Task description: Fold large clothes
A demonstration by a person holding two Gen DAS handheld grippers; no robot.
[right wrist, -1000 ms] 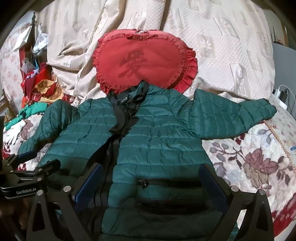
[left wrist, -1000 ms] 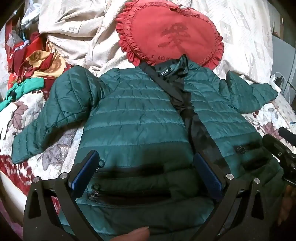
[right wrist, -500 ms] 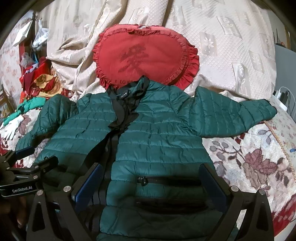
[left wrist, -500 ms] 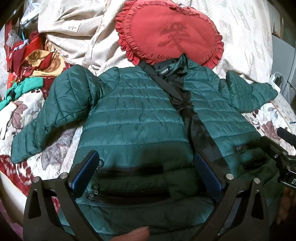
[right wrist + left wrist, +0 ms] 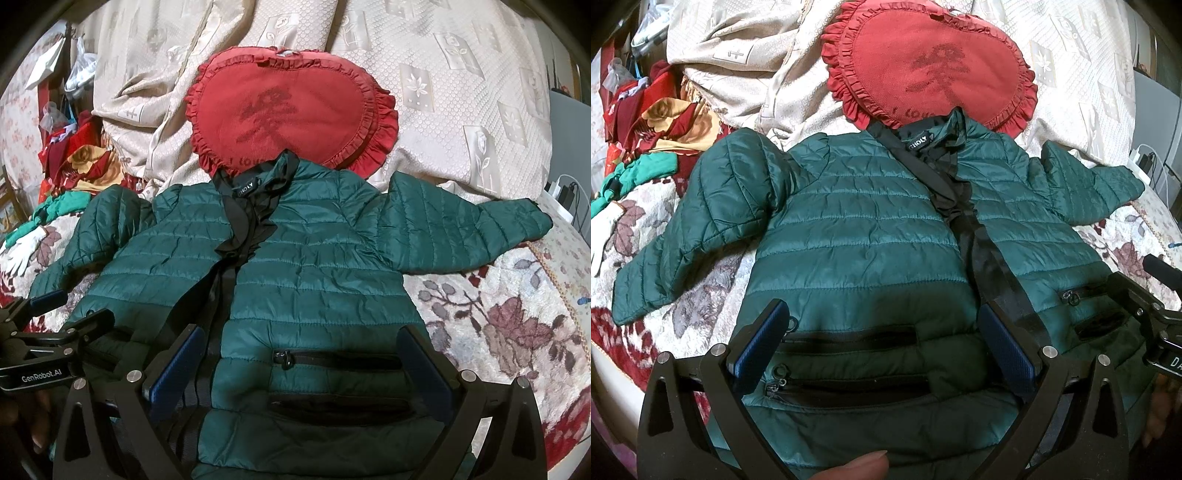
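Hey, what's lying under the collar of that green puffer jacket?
The green puffer jacket's collar overlaps the lower edge of a red heart-shaped ruffled cushion, which rests on a beige bedspread. How far the cushion's edge runs beneath the jacket is hidden.

This is a bedroom in a home. A bed (image 5: 517, 314) covered by a floral quilt fills both views, with a beige embroidered bedspread (image 5: 461, 74) bunched toward its head and a red heart-shaped ruffled cushion (image 5: 291, 107) resting on it. Loose colourful clothes (image 5: 665, 122) pile at the left edge, and a charger with white cables (image 5: 1145, 158) sits at the right.
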